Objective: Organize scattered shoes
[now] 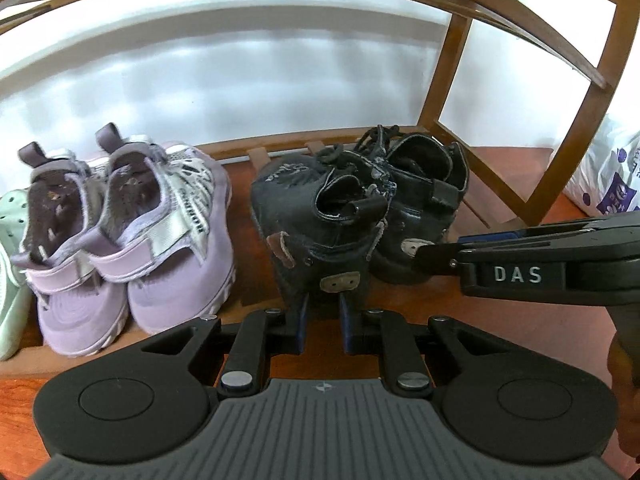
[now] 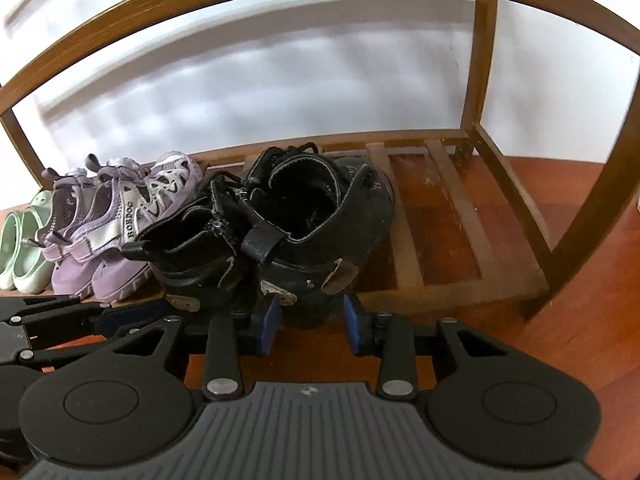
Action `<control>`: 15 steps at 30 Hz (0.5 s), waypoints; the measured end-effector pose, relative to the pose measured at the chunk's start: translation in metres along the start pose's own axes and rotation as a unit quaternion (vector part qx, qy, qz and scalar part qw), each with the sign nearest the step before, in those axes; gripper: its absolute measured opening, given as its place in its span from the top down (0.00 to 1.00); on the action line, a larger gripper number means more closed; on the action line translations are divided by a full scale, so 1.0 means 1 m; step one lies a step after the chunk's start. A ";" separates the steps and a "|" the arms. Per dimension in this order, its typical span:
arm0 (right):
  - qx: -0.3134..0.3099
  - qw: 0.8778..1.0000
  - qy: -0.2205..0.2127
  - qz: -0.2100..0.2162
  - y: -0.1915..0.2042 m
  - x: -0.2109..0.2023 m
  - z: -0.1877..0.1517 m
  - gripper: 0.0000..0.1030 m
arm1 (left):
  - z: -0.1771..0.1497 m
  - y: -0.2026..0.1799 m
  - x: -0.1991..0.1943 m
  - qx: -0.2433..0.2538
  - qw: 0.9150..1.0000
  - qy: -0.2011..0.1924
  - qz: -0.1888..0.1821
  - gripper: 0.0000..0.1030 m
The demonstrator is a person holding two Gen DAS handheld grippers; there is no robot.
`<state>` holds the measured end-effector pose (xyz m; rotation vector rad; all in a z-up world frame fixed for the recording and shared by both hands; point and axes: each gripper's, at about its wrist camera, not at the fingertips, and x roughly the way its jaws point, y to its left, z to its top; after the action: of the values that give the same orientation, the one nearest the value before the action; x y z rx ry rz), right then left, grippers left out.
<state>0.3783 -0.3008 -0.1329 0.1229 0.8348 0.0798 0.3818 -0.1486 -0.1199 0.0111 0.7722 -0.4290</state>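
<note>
**Two black boots gripped at the heel on the wooden shoe rack**

Left wrist view: The left gripper (image 1: 323, 312) is pinched narrow on the heel of one black boot (image 1: 316, 216). The boot hides the tips of its blue pads. This boot stands on the bottom shelf of the wooden shoe rack (image 1: 448, 92), just right of the purple sneakers (image 1: 132, 232). A mint green shoe (image 1: 10, 272) is cut off at the left edge. The second black boot (image 1: 424, 200) touches the first on its right. The right gripper (image 1: 460, 246) reaches in from the right edge to that boot's heel; its tip is hard to make out. A white bag with purple print (image 1: 608, 168) is partly cut off behind the rack.

Right wrist view: The right gripper's blue pads (image 2: 270, 322) sit on both sides of the second boot's heel. I cannot tell if they press it. The left gripper is half cut off at the left edge.
</note>
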 end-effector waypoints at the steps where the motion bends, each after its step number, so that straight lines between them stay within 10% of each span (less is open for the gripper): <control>1: -0.001 1.000 -0.001 0.000 -0.001 0.002 0.002 0.62 | 0.001 0.000 0.001 -0.001 1.000 0.000 0.002 0.83; 15: 0.000 1.000 -0.001 0.014 0.002 -0.009 0.003 0.59 | -0.008 0.008 -0.014 -0.018 1.000 0.022 0.008 0.69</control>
<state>0.3743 -0.3001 -0.1242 0.1357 0.8303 0.1060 0.3705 -0.1349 -0.1172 -0.0072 0.8222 -0.4000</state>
